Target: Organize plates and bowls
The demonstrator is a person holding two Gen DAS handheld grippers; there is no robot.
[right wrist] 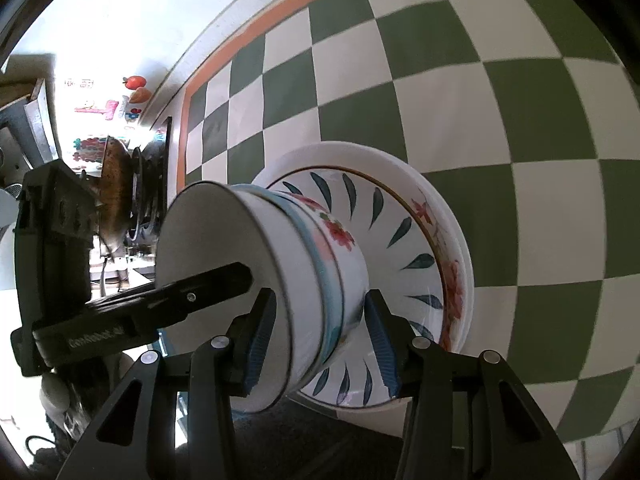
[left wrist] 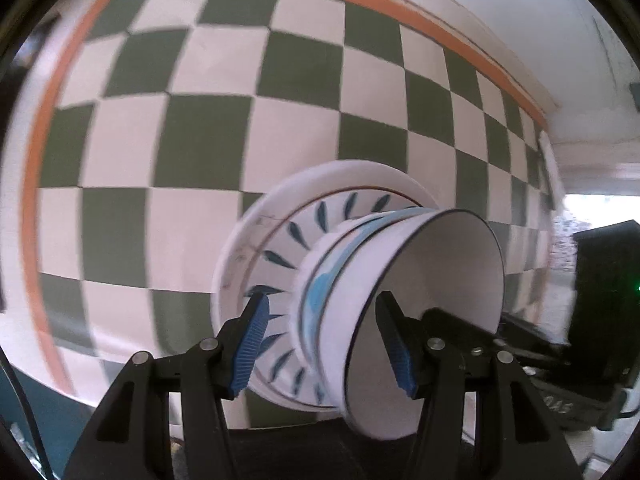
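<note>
The checkered cloth [left wrist: 208, 128] of green and white squares with its orange border fills most of both views, and your whole stack sits on it near the edge closest to you. At the bottom is the wide white plate [right wrist: 360, 156], then the leaf-patterned plate [right wrist: 396, 232] with its floral rim, then the nested bowls [right wrist: 340, 248], and on top the white bowl [left wrist: 436, 272] with the thin dark rim. By the look of it you are at the stacking step with everything already gathered into one pile, and both tools are around the bowl group. Your left gripper [left wrist: 324, 340] stands roughly half open, one finger outside the bowls over the leaf plate and the other inside the top bowl's mouth, so it straddles the walls; whether the pads actually press on them I cannot tell from this view. Your right gripper [right wrist: 320, 336] is likewise about half open across the bowl walls from the opposite side, one pad by the top bowl's rim and one against the lower bowl, and it seems to hold the bowls rather than hover. The next move probably calls for settling or lifting the bowls squarely: keep both grips even so the nested bowls do not tilt or slide on the plates. Off the cloth, beyond its orange border, a dark pan [right wrist: 114, 192] stands well apart from the stack.
</note>
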